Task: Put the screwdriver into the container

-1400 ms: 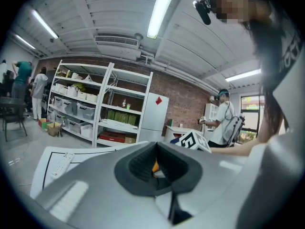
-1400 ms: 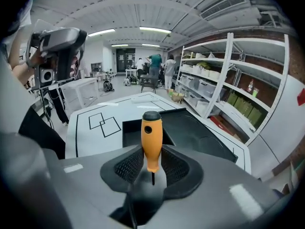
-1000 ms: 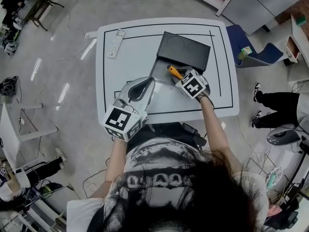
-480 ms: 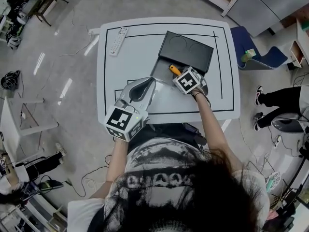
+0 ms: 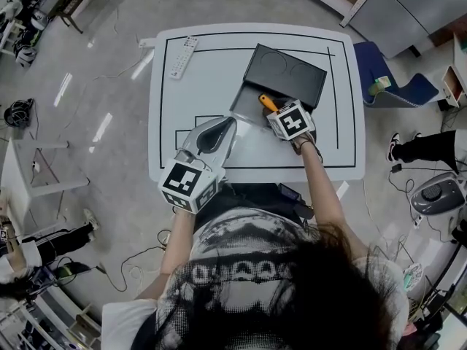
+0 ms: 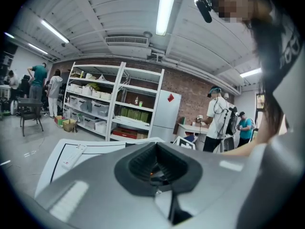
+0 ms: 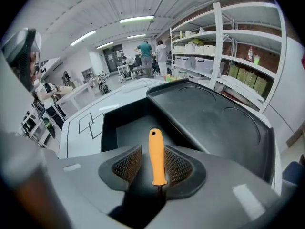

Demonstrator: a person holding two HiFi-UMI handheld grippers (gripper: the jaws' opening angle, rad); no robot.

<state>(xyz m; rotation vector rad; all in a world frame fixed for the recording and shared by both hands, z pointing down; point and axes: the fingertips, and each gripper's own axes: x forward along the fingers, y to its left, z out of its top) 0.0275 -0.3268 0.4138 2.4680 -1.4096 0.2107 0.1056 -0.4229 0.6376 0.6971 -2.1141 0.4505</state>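
The orange-handled screwdriver [image 7: 157, 156] stands between the pads of my right gripper [image 7: 153, 163], handle pointing out over the open black container [image 7: 128, 132]. The jaws have just been opening: a gap shows at the left pad and the handle no longer looks pressed. In the head view the right gripper [image 5: 275, 112] hangs at the near edge of the container [image 5: 248, 102], with the screwdriver [image 5: 268, 103] sticking out over it. The lid [image 5: 284, 71] lies folded open behind. My left gripper [image 5: 222, 126] rests shut and empty over the table's front, left of the container.
A white remote control [image 5: 179, 55] lies at the far left of the white table [image 5: 197, 86]. A blue chair [image 5: 379, 71] stands off the table's right side. Shelving and several people show in the background of both gripper views.
The right gripper has rolled a little over the container with the screwdriver still between its jaws. The left gripper has stayed in place.
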